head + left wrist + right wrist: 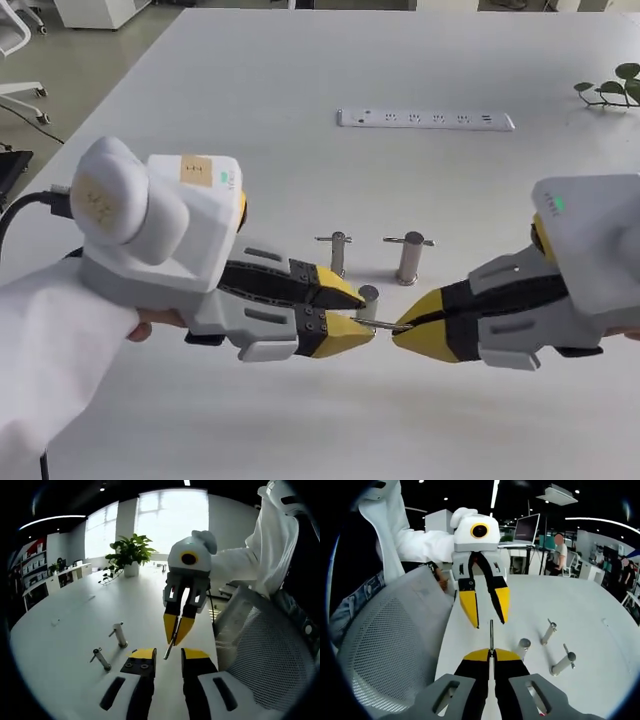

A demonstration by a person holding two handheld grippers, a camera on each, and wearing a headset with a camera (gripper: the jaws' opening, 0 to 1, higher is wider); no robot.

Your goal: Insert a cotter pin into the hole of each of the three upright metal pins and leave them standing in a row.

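**Gripping a cotter pin beside the last bare metal pin**

Grips a cotter pin (383, 324) in the right hand-held gripper (400, 328), jaws clenched on one end, the rest sticking straight out ahead of the tips. Holds the left hand-held gripper (367, 316) nearly tip to tip with the right one, released, jaws apart and nothing clamped between them. In the right gripper view, points the cotter pin's free end toward the gap between those open jaws.

Has the bare metal pin (368, 297) upright on the tabletop (300, 150), just behind both sets of tips in the head view, its top with no cotter pin through it. Shows a second metal pin (338, 252) standing farther out beyond the left hand-held gripper, and a third metal pin (410, 257) farther out beyond the meeting point of the two. Each has a cotter pin already crosswise through its top.
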